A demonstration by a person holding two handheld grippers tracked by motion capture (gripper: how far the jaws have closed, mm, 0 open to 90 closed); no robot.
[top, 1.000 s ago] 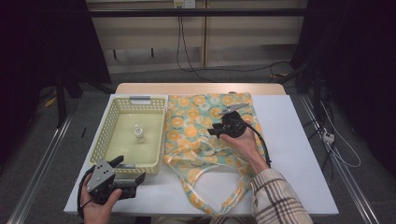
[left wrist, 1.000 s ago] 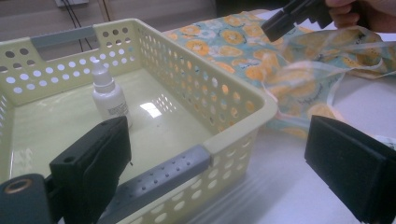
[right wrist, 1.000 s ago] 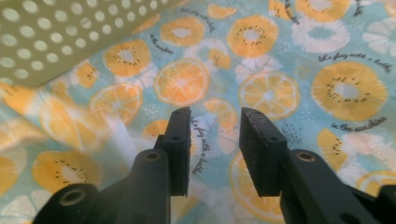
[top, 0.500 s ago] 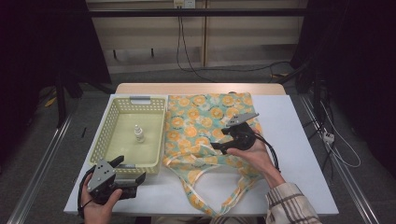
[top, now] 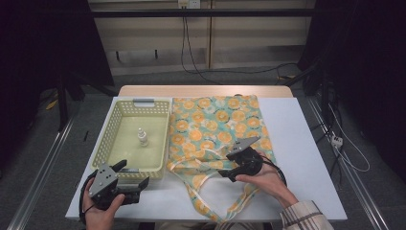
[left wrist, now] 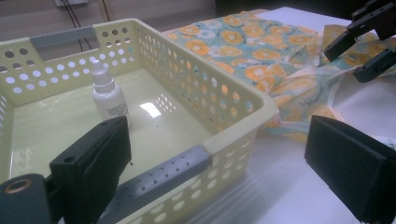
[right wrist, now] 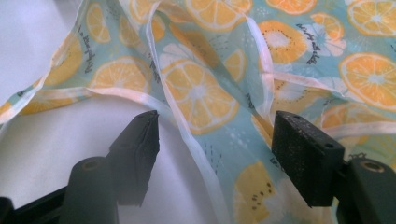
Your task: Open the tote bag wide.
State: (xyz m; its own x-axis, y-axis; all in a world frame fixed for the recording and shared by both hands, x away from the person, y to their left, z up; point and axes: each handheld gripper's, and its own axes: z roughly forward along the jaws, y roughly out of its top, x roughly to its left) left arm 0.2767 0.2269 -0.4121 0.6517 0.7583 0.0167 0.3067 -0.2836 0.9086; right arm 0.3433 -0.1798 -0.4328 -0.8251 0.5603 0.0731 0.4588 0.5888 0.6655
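R tongs (right wrist: 215, 140) released over tote bag (right wrist: 280, 60) edge, just opening; L tongs (left wrist: 224, 154) released.

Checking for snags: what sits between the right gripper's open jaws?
In the right gripper view, the right gripper straddles the tote bag's pale handle strap, pads clear.

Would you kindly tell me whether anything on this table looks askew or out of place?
The orange-print fabric tote bag is rumpled at its near end, its pale handles splayed loosely toward the table edge. The small white plastic bottle stands upright in the pale yellow perforated basket. Nothing looks spilled.
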